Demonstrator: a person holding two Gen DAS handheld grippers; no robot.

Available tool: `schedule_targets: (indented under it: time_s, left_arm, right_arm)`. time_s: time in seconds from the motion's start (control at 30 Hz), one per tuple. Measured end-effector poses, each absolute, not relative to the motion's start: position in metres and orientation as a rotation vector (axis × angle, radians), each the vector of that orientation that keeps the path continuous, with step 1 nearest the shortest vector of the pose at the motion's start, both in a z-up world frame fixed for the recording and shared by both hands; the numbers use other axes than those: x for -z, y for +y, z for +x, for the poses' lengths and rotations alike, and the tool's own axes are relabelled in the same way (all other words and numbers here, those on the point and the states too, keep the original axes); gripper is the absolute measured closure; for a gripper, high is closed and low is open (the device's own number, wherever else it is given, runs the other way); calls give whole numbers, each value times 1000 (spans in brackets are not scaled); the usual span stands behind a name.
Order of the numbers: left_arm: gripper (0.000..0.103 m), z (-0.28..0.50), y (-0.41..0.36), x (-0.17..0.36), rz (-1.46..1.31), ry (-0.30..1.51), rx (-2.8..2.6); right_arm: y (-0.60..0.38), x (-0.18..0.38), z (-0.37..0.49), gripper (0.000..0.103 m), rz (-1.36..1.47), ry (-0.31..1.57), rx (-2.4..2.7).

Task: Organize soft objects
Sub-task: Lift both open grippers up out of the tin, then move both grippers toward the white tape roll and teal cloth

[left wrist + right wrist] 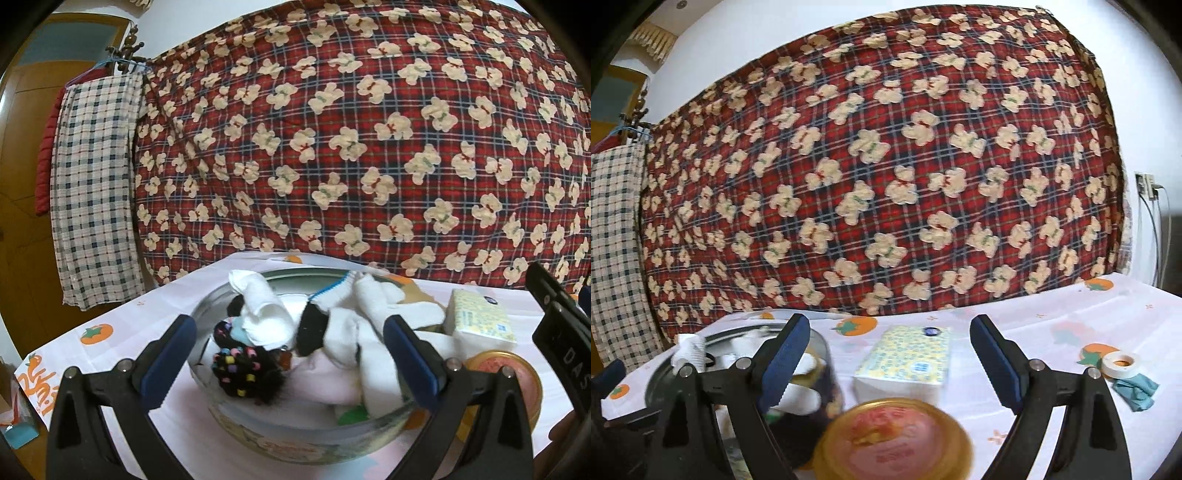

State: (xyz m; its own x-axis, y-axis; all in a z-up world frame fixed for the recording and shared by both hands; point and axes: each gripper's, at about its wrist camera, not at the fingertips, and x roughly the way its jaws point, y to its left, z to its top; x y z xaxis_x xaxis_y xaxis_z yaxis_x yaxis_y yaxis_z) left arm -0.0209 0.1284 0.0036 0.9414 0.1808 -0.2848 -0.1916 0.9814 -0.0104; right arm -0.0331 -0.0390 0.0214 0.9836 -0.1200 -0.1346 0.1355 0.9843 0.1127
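A round tin (258, 439) sits on the table (110, 354), and it is the main thing here. The tin is full of soft things. White socks (369, 332) are piled in the tin, and one hangs over its right edge. A folded white cloth (258, 314) sticks up from the middle of the tin. A black fuzzy thing with colored beads (240, 373) lies at the front of the tin, on the left part.

The left tongs (291, 362) hang just over the tin. Their two blue tips are spread wide, one on each side of the pile, and they hold nothing.

To the right of the tin lies a pack of tissues (908, 362) with a yellow pattern. In front of the tissues, and near the tin, is a round gold lid (894, 439) with a red top. It looks blurry.

The right tongs (886, 365) are to the right of the tin, over the gold lid and the tissues. Their tips are wide apart too, and nothing is between them.

Far to the right of the tin are a roll of white tape (1121, 363) and a crumpled blue cloth (1137, 389), just beside each other.

Behind the tin hangs a big red blanket with bears (351, 147). A checked cloth (92, 184) hangs to the left of it.
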Motion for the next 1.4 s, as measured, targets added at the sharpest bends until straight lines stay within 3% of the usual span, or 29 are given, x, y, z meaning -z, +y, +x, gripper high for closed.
schedule_targets:
  time_s: [0.87, 1.4]
  left_arm:
    - [1, -42, 40, -6, -10, 284, 2]
    - [1, -56, -62, -8, 65, 314, 237]
  right_arm:
    - [-114, -23, -50, 13, 27, 175, 244]
    - [-226, -15, -58, 13, 0, 321, 374]
